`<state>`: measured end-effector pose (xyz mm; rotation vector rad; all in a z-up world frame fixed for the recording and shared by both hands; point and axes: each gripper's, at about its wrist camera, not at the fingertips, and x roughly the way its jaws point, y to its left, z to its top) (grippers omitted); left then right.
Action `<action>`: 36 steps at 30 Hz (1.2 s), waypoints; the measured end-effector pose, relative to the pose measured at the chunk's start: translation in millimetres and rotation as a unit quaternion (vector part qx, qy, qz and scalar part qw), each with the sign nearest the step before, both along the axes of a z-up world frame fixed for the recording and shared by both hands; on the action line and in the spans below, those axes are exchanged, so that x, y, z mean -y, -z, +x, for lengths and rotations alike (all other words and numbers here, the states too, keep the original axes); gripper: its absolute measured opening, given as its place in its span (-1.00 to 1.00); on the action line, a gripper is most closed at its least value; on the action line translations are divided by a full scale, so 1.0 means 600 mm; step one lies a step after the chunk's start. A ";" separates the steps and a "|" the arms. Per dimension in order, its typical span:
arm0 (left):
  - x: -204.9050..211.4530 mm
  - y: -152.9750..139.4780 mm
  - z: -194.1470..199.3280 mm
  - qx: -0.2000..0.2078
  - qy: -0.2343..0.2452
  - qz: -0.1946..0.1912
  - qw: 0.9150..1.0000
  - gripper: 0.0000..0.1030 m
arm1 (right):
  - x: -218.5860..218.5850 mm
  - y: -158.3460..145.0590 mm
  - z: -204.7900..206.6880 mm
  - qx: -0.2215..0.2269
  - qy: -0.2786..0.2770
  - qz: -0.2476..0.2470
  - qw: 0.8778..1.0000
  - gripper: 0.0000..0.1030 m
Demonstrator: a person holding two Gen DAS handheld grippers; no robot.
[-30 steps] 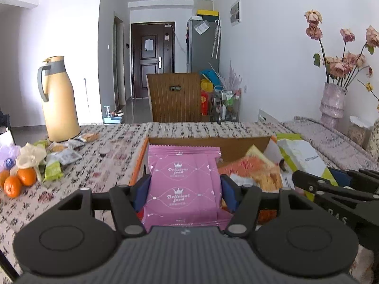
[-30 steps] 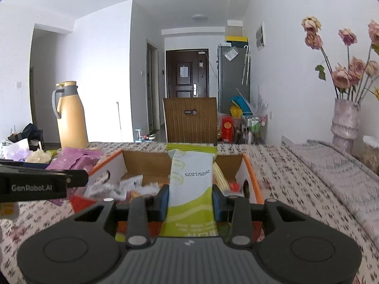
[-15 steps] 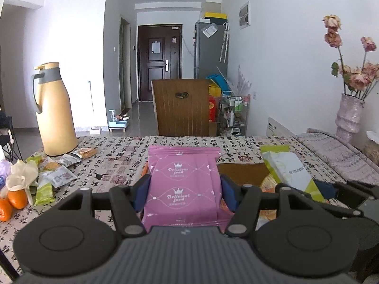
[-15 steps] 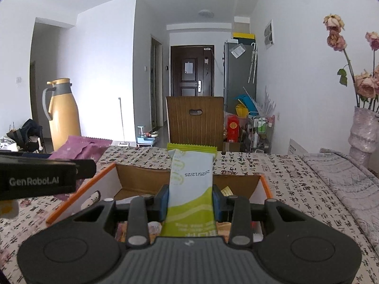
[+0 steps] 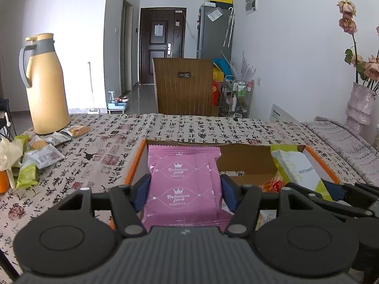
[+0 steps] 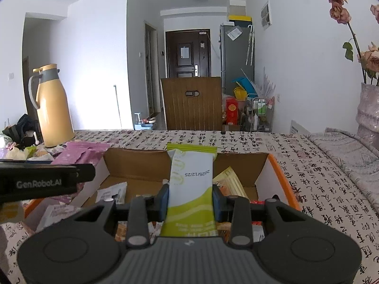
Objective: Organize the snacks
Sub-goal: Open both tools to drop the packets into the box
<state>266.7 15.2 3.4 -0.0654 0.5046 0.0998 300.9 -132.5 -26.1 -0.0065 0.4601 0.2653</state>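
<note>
While my left gripper (image 5: 184,195) clamps the pink snack packet (image 5: 183,184) over the cardboard box (image 6: 239,163), my right gripper (image 6: 190,203) pinches the green-and-white packet (image 6: 190,189) above it.

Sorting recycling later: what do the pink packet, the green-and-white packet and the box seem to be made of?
The pink packet looks like matte plastic film: soft creases, a crimped saw-tooth top seal. The green-and-white packet looks like smoother plastic film with a faint sheen and a similar crimped end. The box appears to be cardboard: raw brown inner walls, fold lines, and a printed white-and-orange outer face.
</note>
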 end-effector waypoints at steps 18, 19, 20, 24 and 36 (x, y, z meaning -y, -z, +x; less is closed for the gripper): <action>-0.005 -0.009 -0.015 0.022 -0.022 -0.005 0.999 1.00 | 0.040 -0.007 0.002 0.005 0.049 0.030 0.998 1.00; -0.004 -0.011 -0.017 0.024 -0.021 -0.005 0.999 1.00 | 0.039 -0.008 0.002 0.006 0.049 0.030 0.998 1.00; -0.004 -0.013 -0.018 0.024 -0.021 -0.004 0.999 1.00 | 0.040 -0.010 0.000 0.007 0.049 0.030 0.998 1.00; 0.001 -0.025 -0.027 0.032 -0.022 -0.001 0.999 1.00 | 0.046 -0.021 -0.007 0.016 0.051 0.027 0.998 1.00; 0.017 -0.077 -0.080 0.055 -0.027 0.006 0.998 1.00 | 0.069 -0.074 -0.073 0.048 0.042 0.009 0.998 1.00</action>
